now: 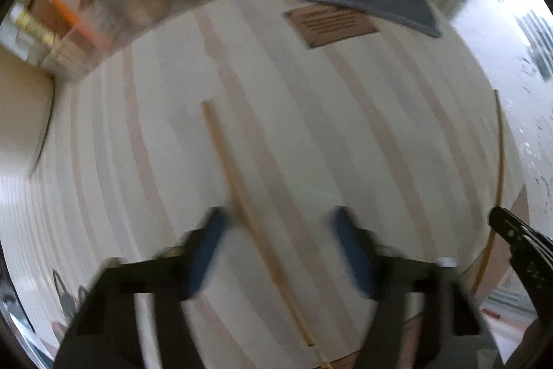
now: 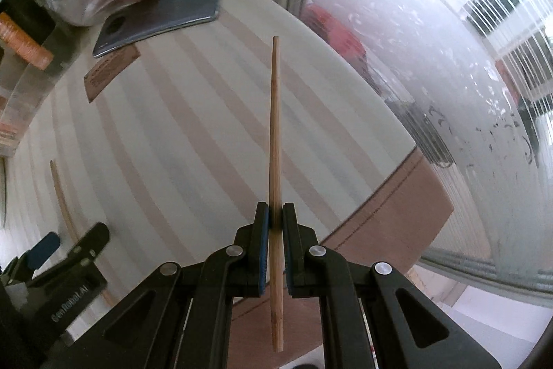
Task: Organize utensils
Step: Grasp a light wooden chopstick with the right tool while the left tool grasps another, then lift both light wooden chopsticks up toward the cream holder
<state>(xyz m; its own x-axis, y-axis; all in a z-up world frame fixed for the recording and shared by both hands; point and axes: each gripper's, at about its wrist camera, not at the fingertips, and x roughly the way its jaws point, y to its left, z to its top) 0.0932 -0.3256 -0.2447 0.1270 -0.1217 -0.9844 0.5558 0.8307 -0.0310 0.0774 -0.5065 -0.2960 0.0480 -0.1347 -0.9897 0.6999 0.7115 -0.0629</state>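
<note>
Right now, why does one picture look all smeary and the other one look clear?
Left wrist view: everything is streaked with motion blur, even the left gripper and the chopstick on the table. Right wrist view: the right gripper and its chopstick look sharp; the window glares white, and edges bend from the fisheye.

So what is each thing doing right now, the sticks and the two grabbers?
Right gripper: shut on a chopstick.
Held chopstick: clamped, sticking out past the pads.
Left gripper: jaws apart, pads not touching anything.
Second chopstick: lying flat on the table, between the left jaws.
Phone: face down, still.
</note>
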